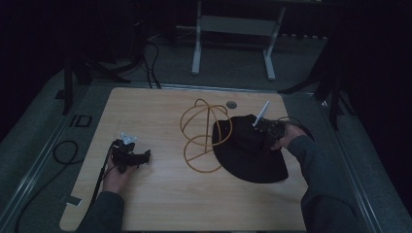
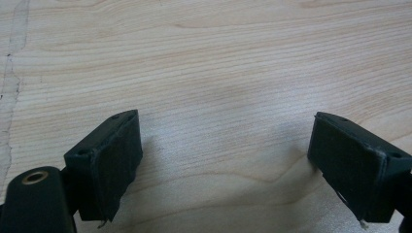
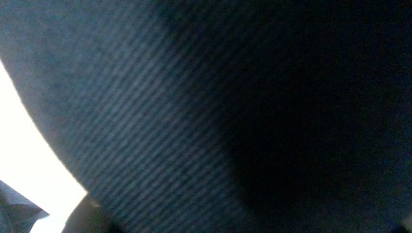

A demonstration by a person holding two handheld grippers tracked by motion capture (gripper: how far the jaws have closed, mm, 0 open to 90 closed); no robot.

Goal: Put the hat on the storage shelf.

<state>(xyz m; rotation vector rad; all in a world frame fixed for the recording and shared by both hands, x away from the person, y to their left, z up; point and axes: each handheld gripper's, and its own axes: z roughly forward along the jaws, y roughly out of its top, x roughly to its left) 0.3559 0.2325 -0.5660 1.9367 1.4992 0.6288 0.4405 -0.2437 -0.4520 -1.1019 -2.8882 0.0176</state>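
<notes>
High view: a black hat (image 1: pixel 252 153) lies right of centre on the table (image 1: pixel 160 199), its left edge touching a gold wire stand (image 1: pixel 201 136), probably the form meant to carry it. The right gripper (image 1: pixel 267 130) sits at the hat's far right edge, likely for a hold; ribbed cloth crowds its view, so its jaw state cannot be told. The left gripper (image 2: pixel 226 165) idles near left, jaws spread over bare wood. Room dim; cables on the floor.

Pale wood-grain surface (image 2: pixel 218 58) with fine streaks lies under black padded fingers (image 2: pixel 111 160). Beyond them, an amber-yellow wire frame (image 1: pixel 201 138) touches finely ribbed black cloth (image 1: pixel 250 155).
</notes>
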